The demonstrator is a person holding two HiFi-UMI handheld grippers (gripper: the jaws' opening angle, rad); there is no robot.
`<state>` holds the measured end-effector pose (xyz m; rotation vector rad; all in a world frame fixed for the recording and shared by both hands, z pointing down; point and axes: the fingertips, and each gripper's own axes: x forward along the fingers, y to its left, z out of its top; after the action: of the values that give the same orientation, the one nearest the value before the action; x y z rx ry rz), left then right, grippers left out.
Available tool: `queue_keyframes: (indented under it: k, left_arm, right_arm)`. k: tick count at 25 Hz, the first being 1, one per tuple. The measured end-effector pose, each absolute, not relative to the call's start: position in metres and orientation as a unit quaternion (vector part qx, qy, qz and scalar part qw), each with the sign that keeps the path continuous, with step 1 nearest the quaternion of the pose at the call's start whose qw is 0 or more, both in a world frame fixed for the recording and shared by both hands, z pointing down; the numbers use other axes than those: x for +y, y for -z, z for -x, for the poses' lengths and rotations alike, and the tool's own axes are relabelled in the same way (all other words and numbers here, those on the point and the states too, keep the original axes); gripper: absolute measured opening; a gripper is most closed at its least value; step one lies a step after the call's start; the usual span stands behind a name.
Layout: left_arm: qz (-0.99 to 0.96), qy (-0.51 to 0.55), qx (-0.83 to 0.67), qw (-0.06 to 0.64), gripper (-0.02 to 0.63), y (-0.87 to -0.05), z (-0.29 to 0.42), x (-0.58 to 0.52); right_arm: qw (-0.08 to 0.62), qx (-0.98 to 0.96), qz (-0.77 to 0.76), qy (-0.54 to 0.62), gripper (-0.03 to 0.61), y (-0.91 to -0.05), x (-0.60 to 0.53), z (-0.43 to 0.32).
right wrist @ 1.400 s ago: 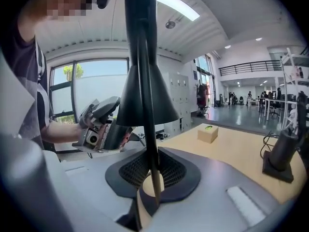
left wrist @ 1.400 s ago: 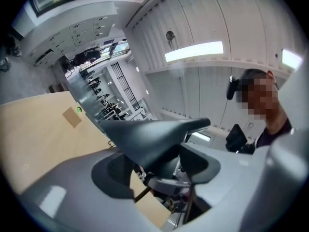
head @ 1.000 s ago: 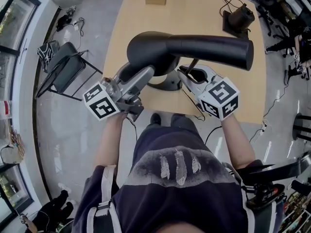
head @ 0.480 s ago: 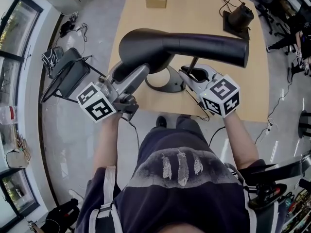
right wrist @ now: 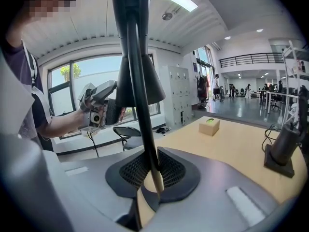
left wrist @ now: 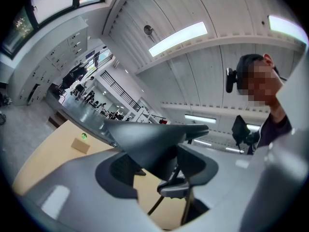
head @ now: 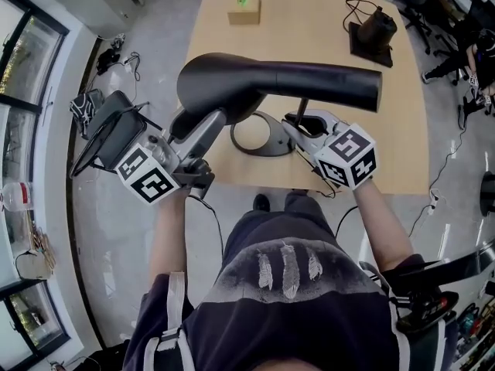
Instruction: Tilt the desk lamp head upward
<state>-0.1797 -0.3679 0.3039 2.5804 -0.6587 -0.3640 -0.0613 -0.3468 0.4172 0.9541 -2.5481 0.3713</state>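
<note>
My left gripper (head: pixel 207 120) has its jaws spread wide and, as far as I can judge, clamped across the fat end of the lamp head (head: pixel 278 76). In the left gripper view the dark cone of the head (left wrist: pixel 149 139) fills the gap between the pads of the left gripper (left wrist: pixel 157 170) and seems to touch both. My right gripper (head: pixel 300 122) is nearly pressed together, pinching the thin stem (head: pixel 303 108). In the right gripper view the stem (right wrist: pixel 140 120) runs up from between the pads of the right gripper (right wrist: pixel 147 175) towards the head (right wrist: pixel 137 81) above.

The stem rises just to the right of the ring base (head: pixel 267 147). The head hangs over the base, its fat end to the left and its long narrow end reaching well out to the right. The base stands near the front edge of the table (head: pixel 325 22). A box (head: pixel 244 8) lies well beyond the base, and a black holder (head: pixel 375 29) beyond it to the right, both clear of the work.

So both holds are set: one bracing the stem, one on the head. The tilt itself I'd call unfinished. The head looks about level in the left gripper view, though from overhead I can't read its angle. What's left, I think, is to swing the head up and let go.
</note>
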Motion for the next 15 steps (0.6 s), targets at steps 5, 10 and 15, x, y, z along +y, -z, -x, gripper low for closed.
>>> queue_keyframes:
  k: [5, 10, 15]
  left_arm:
    - [-0.936, 0.148, -0.245, 0.203, 0.230, -0.282, 0.192, -0.372]
    - [-0.940, 0.147, -0.248, 0.182, 0.227, -0.268, 0.194, -0.376]
    - [-0.940, 0.160, -0.253, 0.162, 0.212, -0.249, 0.201, -0.381]
  right_arm:
    - [0.199, -0.910, -0.337, -0.133, 0.040, -0.419, -0.346, 0.062]
    - [0.197, -0.911, -0.335, -0.137, 0.039, -0.419, -0.347, 0.061]
    - [0.194, -0.913, -0.332, -0.139, 0.038, -0.420, -0.349, 0.062]
